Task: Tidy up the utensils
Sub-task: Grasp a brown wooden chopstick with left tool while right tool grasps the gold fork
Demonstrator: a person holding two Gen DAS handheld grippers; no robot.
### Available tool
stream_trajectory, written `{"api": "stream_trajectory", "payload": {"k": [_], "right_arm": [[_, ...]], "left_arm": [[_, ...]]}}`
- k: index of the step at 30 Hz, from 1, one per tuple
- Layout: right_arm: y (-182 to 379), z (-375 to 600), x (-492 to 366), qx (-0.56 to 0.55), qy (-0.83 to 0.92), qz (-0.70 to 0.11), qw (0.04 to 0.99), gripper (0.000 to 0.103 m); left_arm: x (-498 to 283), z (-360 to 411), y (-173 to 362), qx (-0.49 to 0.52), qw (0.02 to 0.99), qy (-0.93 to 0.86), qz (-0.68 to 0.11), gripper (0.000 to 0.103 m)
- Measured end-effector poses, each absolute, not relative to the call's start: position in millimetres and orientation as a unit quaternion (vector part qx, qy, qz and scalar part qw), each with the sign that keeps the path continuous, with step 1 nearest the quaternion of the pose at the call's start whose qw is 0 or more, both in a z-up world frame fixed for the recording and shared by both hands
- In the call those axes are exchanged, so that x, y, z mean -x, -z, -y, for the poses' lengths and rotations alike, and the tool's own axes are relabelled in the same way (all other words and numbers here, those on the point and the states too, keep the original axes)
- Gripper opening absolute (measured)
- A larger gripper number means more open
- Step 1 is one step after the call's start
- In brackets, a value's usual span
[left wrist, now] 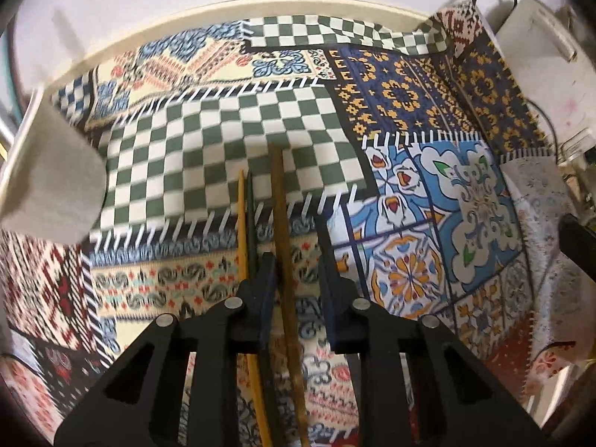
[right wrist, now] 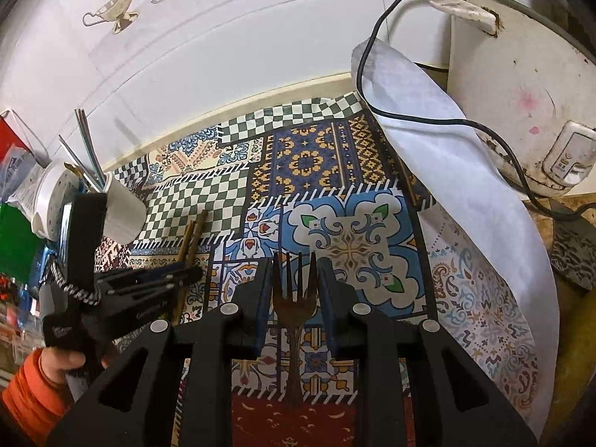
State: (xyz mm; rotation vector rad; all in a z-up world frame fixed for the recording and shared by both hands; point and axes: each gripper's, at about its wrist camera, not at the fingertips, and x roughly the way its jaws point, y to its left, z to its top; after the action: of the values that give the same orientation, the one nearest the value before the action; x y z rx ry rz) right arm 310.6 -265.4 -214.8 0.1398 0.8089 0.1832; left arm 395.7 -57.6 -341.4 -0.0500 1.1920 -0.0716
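In the left wrist view my left gripper [left wrist: 296,264] is open over several thin sticks; a brown stick [left wrist: 280,223] lies between the jaws, while a yellow one [left wrist: 242,223] and a dark one [left wrist: 251,216] lie just left of the left finger. A white cup [left wrist: 48,182] lies at the left. In the right wrist view my right gripper [right wrist: 294,272] is open with a dark metal fork [right wrist: 294,298] between its jaws, tines pointing away. The left gripper [right wrist: 149,279] shows there at the left over the sticks [right wrist: 192,238]. The white cup [right wrist: 123,212] holds several utensils [right wrist: 87,149].
A patchwork patterned cloth [right wrist: 305,164] covers the table. A white cloth [right wrist: 447,149], a black cable [right wrist: 409,119] and a white appliance [right wrist: 521,85] stand at the right. Coloured packages [right wrist: 15,186] sit at the far left by the wall.
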Motion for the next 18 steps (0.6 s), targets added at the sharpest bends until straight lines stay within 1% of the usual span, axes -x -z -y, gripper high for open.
{"api": "stream_trajectory", "payload": {"k": [5,8,9,10,11,15,18], "right_arm": [[214,267,-309,-0.068,-0.091,-0.393,0.913,0.022],[213,268,-306,-0.065,-0.093,-0.391,0.913,0.022],[212,268,-305,-0.065,-0.094,-0.391,0.913,0.022],[211,268,-304,-0.066,-0.095,-0.39,0.914,0.022],[211,268,-303,-0.066,-0.094,-0.389,0.914,0.022],[205,268,-295,-0.062,-0.096,-0.383,0.917,0.022],[200,266,-291,-0.056,-0.098,-0.377,0.919,0.022]], "left_arm": [[-413,75,341,-0.027,0.824,0.028,-0.566,0.022],[-422,79,340,-0.023,0.82,0.027,-0.571,0.021],[-425,79,340,-0.021,0.819,0.027,-0.572,0.019],[-426,80,340,-0.024,0.819,0.026,-0.573,0.01],[-428,80,340,-0.025,0.818,0.027,-0.574,0.006],[-425,75,342,-0.007,0.817,0.036,-0.576,0.005],[-403,64,335,-0.003,0.825,0.039,-0.564,0.005]]}}
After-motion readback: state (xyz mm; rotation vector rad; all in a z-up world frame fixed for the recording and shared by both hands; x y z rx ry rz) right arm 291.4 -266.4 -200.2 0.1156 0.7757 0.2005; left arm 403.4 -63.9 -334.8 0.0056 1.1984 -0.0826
